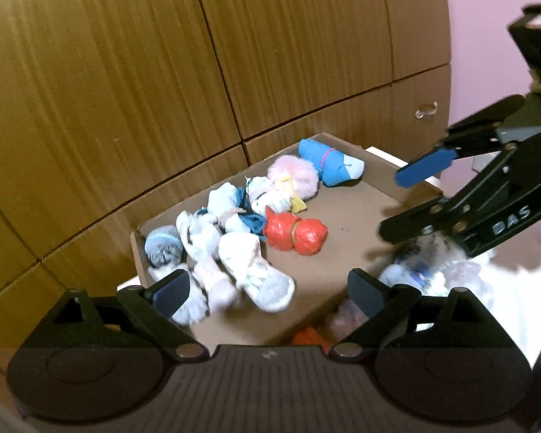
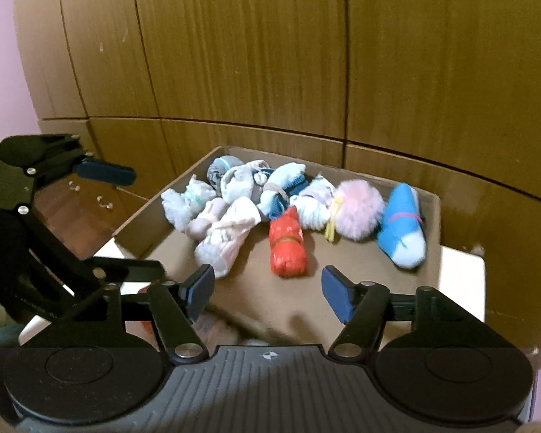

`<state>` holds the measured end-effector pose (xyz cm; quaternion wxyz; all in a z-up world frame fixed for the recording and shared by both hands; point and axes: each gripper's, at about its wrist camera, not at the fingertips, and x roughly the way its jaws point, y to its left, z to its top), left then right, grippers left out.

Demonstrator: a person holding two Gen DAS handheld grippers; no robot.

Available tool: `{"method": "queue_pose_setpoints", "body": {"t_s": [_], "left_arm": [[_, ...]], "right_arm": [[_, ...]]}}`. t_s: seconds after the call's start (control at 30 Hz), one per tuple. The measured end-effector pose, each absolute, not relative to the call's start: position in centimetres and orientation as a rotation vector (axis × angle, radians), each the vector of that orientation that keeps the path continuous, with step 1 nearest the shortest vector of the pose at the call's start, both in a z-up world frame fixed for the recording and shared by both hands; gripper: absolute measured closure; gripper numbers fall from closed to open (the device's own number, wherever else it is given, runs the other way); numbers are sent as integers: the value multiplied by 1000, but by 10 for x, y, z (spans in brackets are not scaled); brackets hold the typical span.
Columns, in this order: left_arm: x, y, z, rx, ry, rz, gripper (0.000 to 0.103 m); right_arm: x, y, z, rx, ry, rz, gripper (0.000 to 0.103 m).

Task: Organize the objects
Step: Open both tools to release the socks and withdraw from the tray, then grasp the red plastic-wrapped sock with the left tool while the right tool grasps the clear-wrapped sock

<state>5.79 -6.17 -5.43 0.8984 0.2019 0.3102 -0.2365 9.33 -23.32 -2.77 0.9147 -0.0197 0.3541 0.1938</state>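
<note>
Both grippers hung above a cardboard box (image 2: 429, 202) set against a wooden cabinet (image 2: 234, 54). The left gripper (image 1: 267, 288) stood with its fingers spread wide and nothing between them, and the right gripper (image 2: 265, 288) was likewise released and empty. The task's things, rolled sock bundles, lay along the far side of the box floor: a red bundle (image 2: 286, 247) nearest the middle, a blue bundle (image 2: 402, 227) at the right end, a fluffy pink bundle (image 2: 359, 209) next to it, and a heap of pale bundles (image 2: 220, 216) crowded toward the left corner. More pale socks (image 1: 432, 270) lay loose outside the box on its near side, in the left wrist view below the right gripper. The step in hand seemed to be going for the next bundle. To do it well, each gripper would best drop onto one loose sock roll, close across its middle so the roll stayed bound, and set it on the bare cardboard beside the row, not onto the heap.
</note>
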Motion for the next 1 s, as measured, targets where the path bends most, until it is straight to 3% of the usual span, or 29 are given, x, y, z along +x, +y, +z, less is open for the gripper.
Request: {"method": "queue_pose_setpoints", "body": {"t_s": [0.13,0.47,0.7,0.87,1.0], "left_arm": [[39,-49,-63,336,640,-468,8],[5,-36,-108,201,641,-367,8],[14,-32,-119,139,659,-286,7],[22,-35,-124,119,669,-276,5],[31,-40,-126,92,681,-281,5]], "right_arm": [[58,-246,-31,-14,697,359,25],[-23,-242,-87,26,650,231,25],[-27,-228,-109,43,636,180,25],[-20,-225,-114,34,634,154,28],[-16,-228,-119,43,638,150,38]]}}
